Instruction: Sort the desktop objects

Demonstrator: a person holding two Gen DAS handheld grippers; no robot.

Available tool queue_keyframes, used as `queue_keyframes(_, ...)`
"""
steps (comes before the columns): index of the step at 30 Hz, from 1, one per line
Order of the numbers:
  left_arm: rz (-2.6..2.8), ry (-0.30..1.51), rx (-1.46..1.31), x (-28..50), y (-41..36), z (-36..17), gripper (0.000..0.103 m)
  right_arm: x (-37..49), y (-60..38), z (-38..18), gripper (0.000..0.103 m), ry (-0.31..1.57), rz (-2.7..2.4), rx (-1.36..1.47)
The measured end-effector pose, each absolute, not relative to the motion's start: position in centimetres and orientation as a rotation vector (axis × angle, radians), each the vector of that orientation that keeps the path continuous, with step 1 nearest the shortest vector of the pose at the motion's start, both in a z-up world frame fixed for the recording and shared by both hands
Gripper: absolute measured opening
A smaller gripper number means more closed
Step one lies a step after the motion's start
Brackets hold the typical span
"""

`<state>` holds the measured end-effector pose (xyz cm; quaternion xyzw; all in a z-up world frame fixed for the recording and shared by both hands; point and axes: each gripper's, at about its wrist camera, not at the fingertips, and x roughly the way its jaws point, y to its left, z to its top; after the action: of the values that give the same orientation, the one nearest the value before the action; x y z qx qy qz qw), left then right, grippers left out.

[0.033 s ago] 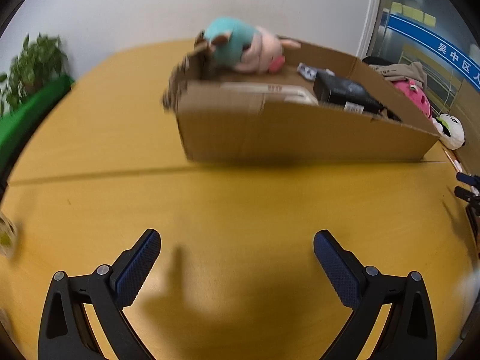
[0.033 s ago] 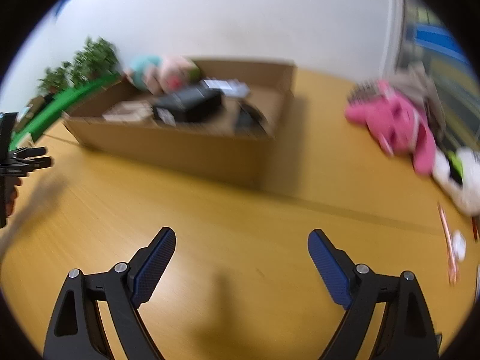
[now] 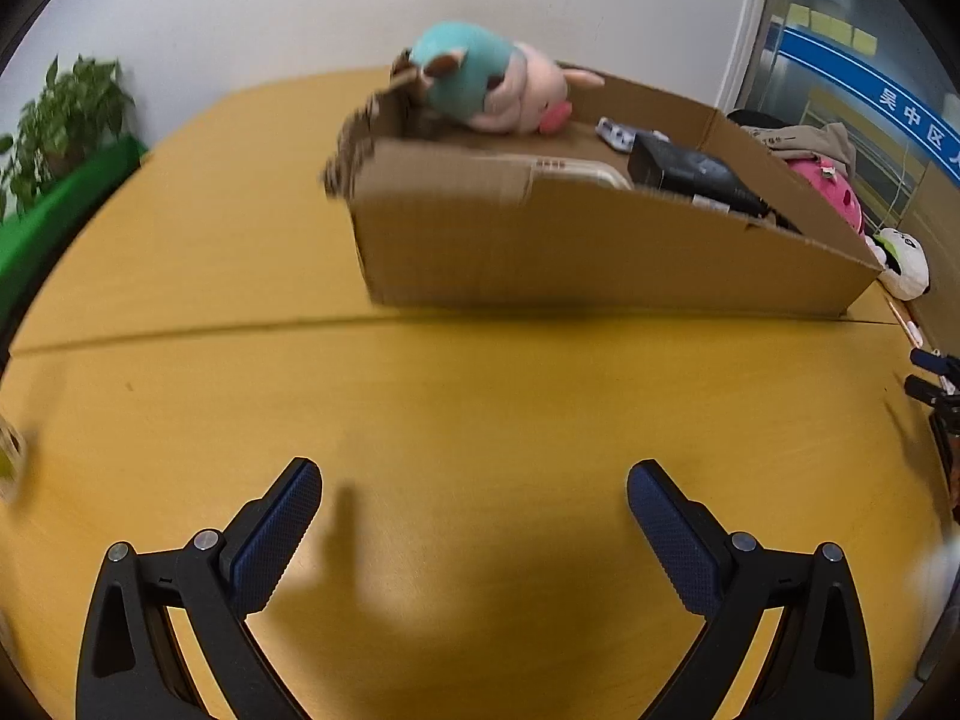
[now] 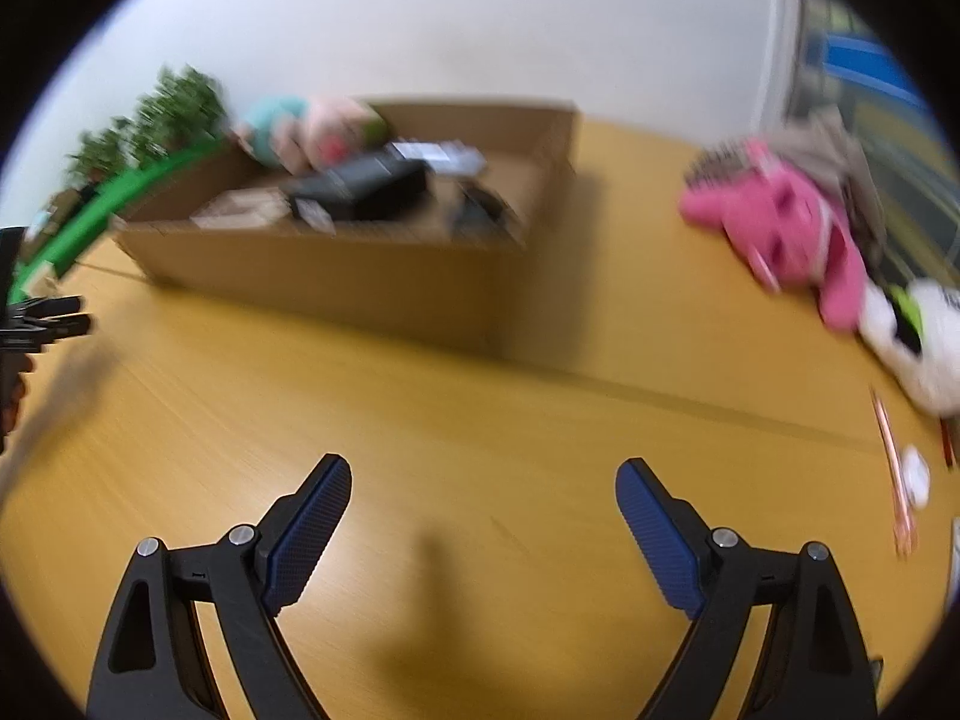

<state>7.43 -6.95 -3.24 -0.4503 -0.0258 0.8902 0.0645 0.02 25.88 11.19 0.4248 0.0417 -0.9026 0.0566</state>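
Observation:
A cardboard box [image 3: 600, 252] stands on the yellow wooden table [image 3: 420, 408]. It holds a teal and pink plush toy [image 3: 486, 81], a black box [image 3: 690, 177] and other small items. It also shows in the right wrist view [image 4: 336, 276]. My left gripper [image 3: 474, 498] is open and empty above the table, short of the box. My right gripper [image 4: 483, 495] is open and empty over bare table. A pink plush [image 4: 786, 228], a white plush [image 4: 918, 336] and a pen [image 4: 894, 468] lie on the table to the right.
A green plant [image 3: 66, 120] stands beyond the table's far left edge. The right gripper's tips show at the right edge of the left wrist view [image 3: 936, 378]. The left gripper shows at the left edge of the right wrist view [image 4: 42, 318]. A small white item [image 4: 915, 480] lies by the pen.

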Motion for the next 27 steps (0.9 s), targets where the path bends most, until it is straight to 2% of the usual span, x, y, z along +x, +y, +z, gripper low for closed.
queue_keyframes(7, 2.711, 0.071, -1.354, 8.1, -3.9, -4.9, 0.103, -0.4, 23.8, 8.1, 0.092, 0.086, -2.683, 1.393)
queue_keyframes(8, 2.693, 0.064, -1.35, 8.0, -3.5, -5.0, 0.103, -0.6, 23.3, 7.6, 0.102, 0.087, -2.688, 1.401)
queue_keyframes(9, 2.697, 0.089, -1.355, 7.8, -3.0, -5.2, 0.103, -0.6, 22.8, 7.5, 0.103, 0.066, -2.704, 1.384)
queue_keyframes(16, 2.697, 0.059, -1.381, 6.6, -4.3, -4.8, 0.103, -0.2, 19.9, 7.2, 0.103, 0.073, -2.706, 1.378)
queue_keyframes(27, 2.639, 0.105, -1.358, 6.0, -5.2, -4.2, 0.103, -1.7, 18.6, 7.6, 0.103, 0.088, -2.69, 1.374)
